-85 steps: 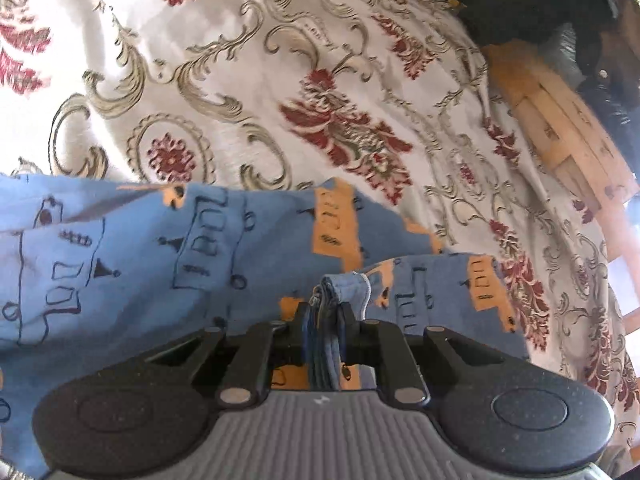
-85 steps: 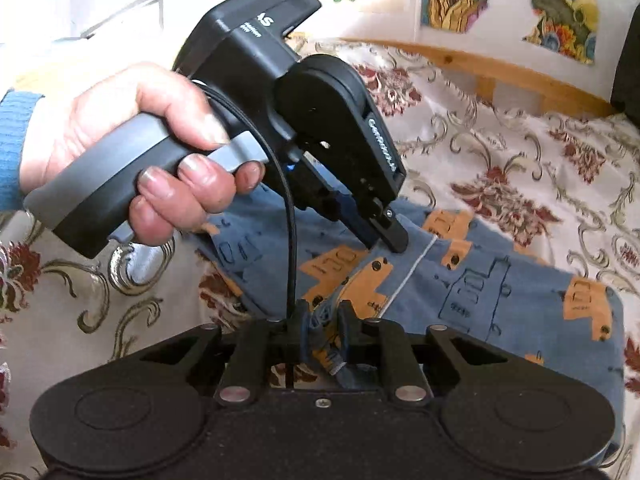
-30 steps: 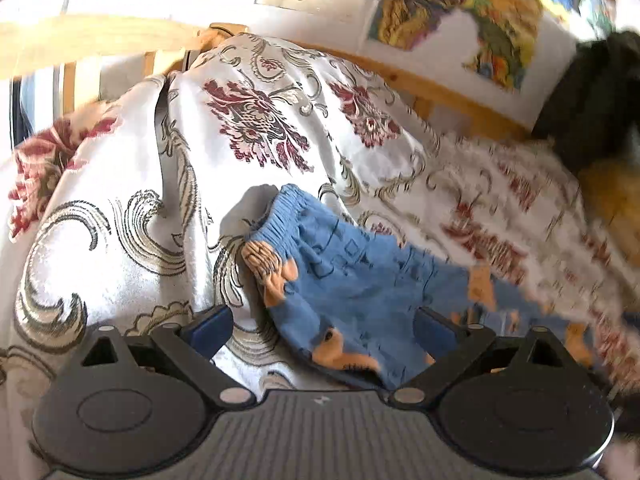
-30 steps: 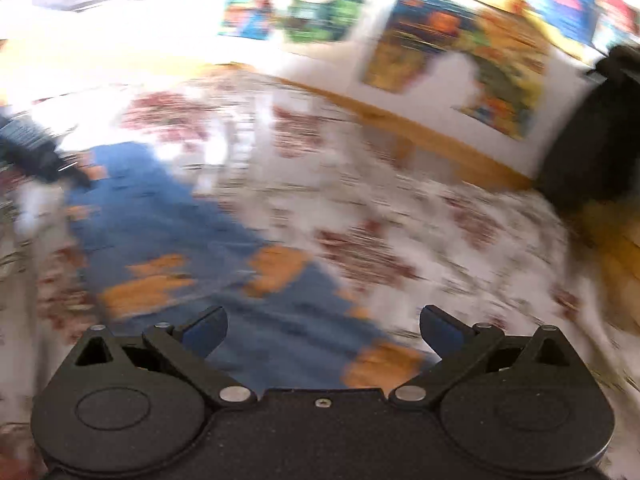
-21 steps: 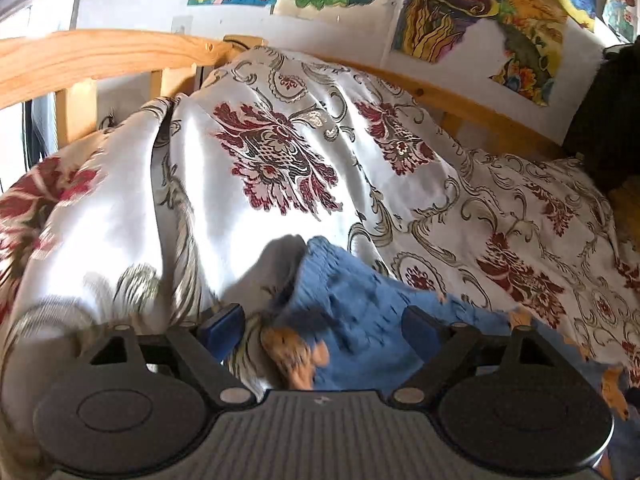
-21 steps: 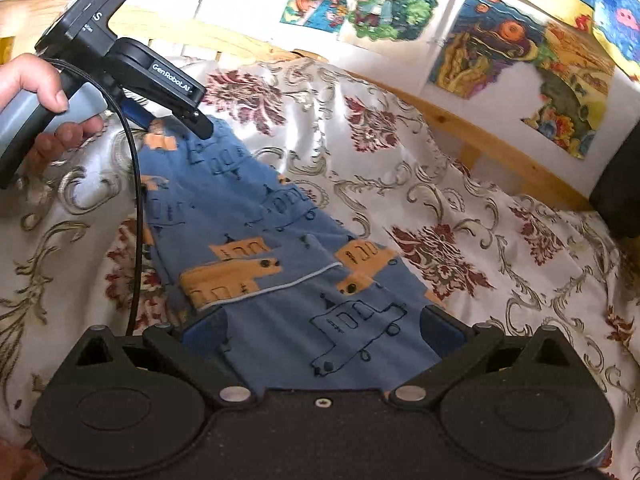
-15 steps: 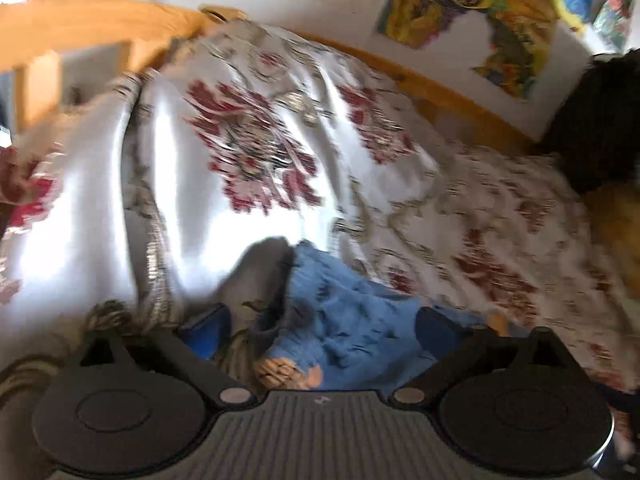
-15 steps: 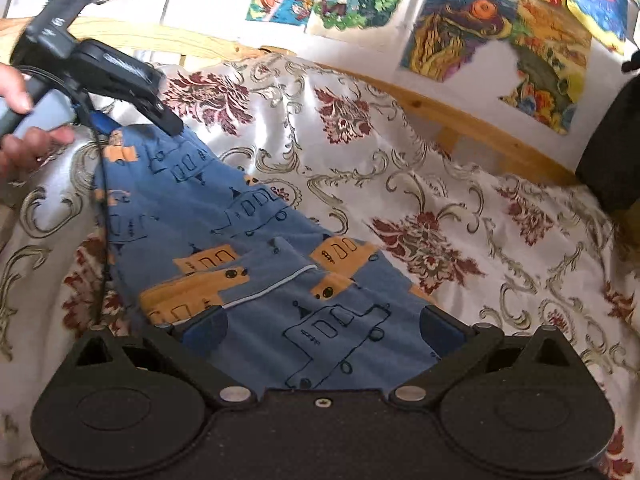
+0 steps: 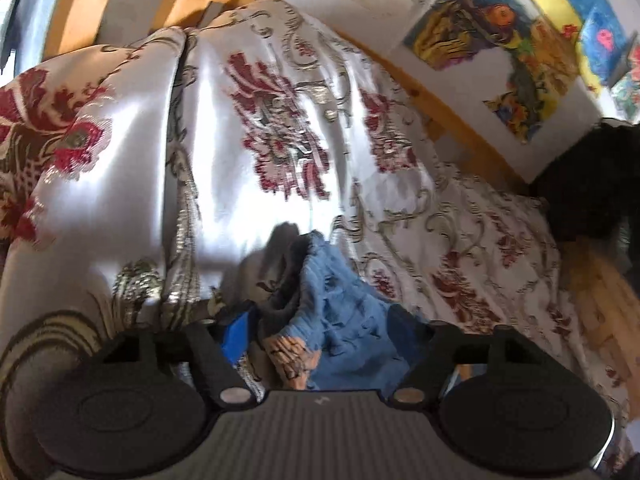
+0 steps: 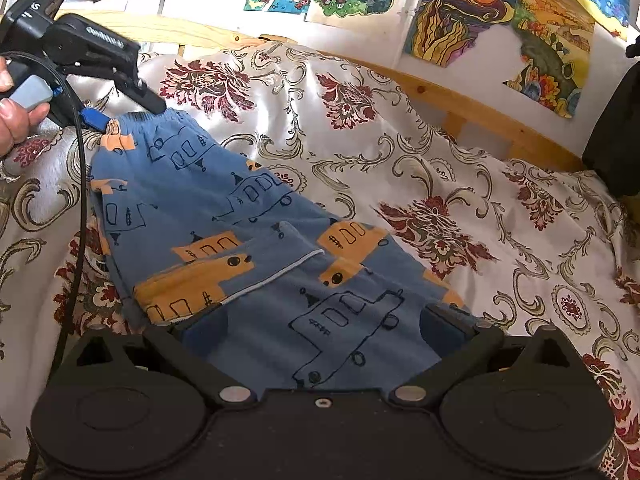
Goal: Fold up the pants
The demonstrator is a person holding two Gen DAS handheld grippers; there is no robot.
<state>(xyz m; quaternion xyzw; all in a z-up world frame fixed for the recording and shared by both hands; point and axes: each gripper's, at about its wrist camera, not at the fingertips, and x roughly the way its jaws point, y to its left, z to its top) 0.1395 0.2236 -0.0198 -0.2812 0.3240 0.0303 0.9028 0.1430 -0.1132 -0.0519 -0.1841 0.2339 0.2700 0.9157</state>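
Pants: your blue cotton pants printed with orange and outlined vehicles (image 10: 240, 240) lie flat on the cream satin bedspread with dark red floral scrollwork (image 10: 460, 168), running from the elastic waistband at 10 o'clock in the right wrist view down to 6 o'clock under that camera.
Fold: one layer is folded over the other, its pale stitched hem crossing the middle of the garment.
Left gripper: your left gripper (image 9: 320, 332) has its jaws spread wide, straddling the gathered waistband (image 9: 332, 292); neither finger has closed on the cloth. In the left wrist view the blue pad of the 9 o'clock finger (image 9: 236, 336) sits just beside the waistband edge.
Left gripper seen from the right: it sits at 10 o'clock, fingertips at the waistband corner, held by your hand (image 10: 16, 116) at the frame's edge, with a black cable (image 10: 78, 208) hanging from it across the bedspread.
Right gripper: your right gripper (image 10: 324, 328) is likewise wide open, its two fingers flanking the lower part of the pants, gripping nothing.
Surroundings: wooden bed rail (image 10: 460, 104) at 1 o'clock, colourful drawings (image 10: 480, 12) on the white wall above it.
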